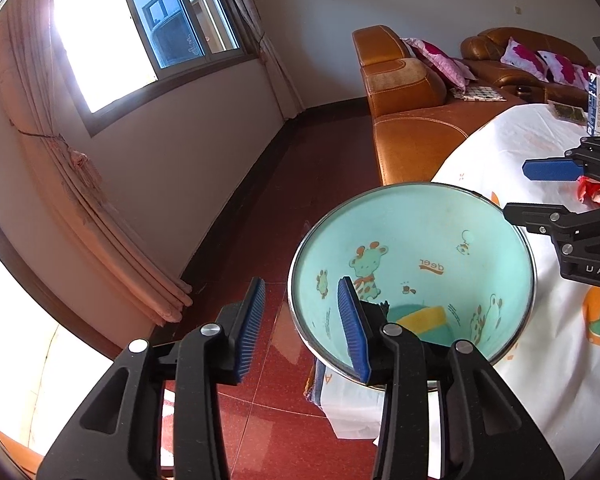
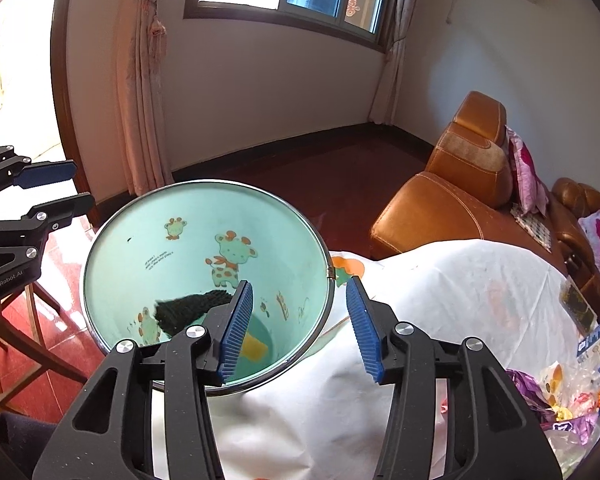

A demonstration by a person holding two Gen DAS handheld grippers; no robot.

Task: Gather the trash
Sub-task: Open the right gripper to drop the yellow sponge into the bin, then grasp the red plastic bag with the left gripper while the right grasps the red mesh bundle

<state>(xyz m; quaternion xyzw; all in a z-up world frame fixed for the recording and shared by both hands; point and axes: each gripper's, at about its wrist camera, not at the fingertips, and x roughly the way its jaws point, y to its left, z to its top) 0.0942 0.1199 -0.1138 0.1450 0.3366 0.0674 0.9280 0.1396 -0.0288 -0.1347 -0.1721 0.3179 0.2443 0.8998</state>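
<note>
Risk: bin [image 2: 204,248] overhangs the desk [image 2: 440,288] edge with both hand-held grippers [image 1: 300,328] [image 2: 300,320] apart and empty, so a nudge could tip it, wrappers [image 2: 560,392] uncollected at right.

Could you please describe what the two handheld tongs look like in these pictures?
Both the left tongs and the right tongs are matte black plastic linkages joined by round silver pivot pins. Each finger carries a flat blue ribbed pad. White lettering is printed on the black bodies. No cables, hands or sleeves show.
</note>
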